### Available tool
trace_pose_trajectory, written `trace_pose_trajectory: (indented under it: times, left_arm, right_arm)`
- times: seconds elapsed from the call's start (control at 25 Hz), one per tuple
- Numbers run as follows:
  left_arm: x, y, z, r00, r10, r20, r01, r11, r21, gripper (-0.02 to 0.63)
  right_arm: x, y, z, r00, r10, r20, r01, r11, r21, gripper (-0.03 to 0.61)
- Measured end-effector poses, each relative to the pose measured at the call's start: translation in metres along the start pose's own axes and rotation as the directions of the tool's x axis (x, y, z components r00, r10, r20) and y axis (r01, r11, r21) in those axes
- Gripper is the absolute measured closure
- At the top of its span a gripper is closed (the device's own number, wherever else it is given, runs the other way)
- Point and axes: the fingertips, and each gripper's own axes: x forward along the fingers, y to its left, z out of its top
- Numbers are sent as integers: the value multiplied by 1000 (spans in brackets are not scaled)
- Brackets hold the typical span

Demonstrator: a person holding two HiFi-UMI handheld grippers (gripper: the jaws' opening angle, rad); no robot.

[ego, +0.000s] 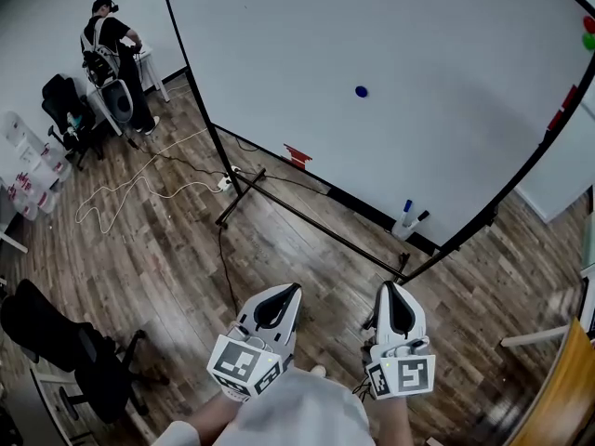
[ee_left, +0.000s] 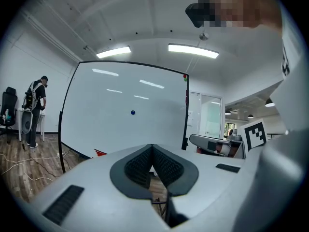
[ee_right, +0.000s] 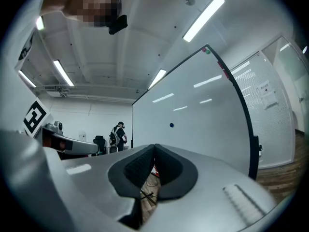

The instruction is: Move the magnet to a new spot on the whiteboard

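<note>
While the blue magnet (ego: 361, 91) sits near the middle of the whiteboard (ego: 437, 147), well apart from both grippers, the left gripper (ego: 294, 291) and right gripper (ego: 390, 286) hang side by side over the wood floor (ego: 167, 249), each with jaws pressed together on nothing. A red magnet (ego: 589, 23) and green magnet (ego: 588, 41) cling at the board's upper right corner. A person (ego: 116, 59) stands far left.

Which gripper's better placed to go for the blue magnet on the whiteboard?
Right, marginally. In the head view the right gripper lines up more nearly under the blue magnet than the left gripper. Both are shut, empty and well short of the whiteboard, so either must open first.
</note>
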Motion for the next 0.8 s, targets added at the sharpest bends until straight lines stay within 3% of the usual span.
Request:
trace_pose_trajectory:
  times: [0.52,0.8]
  left_arm:
    - [135,129,57,993,-118,18,118,993,14,607]
    - [192,155,69,984,-179,-5,179,983,30,607]
  right_arm:
    - [177,-42,7,991,-126,35,127,991,-40,569]
    - [225,-65,7,983,-180,32,181,983,-39,569]
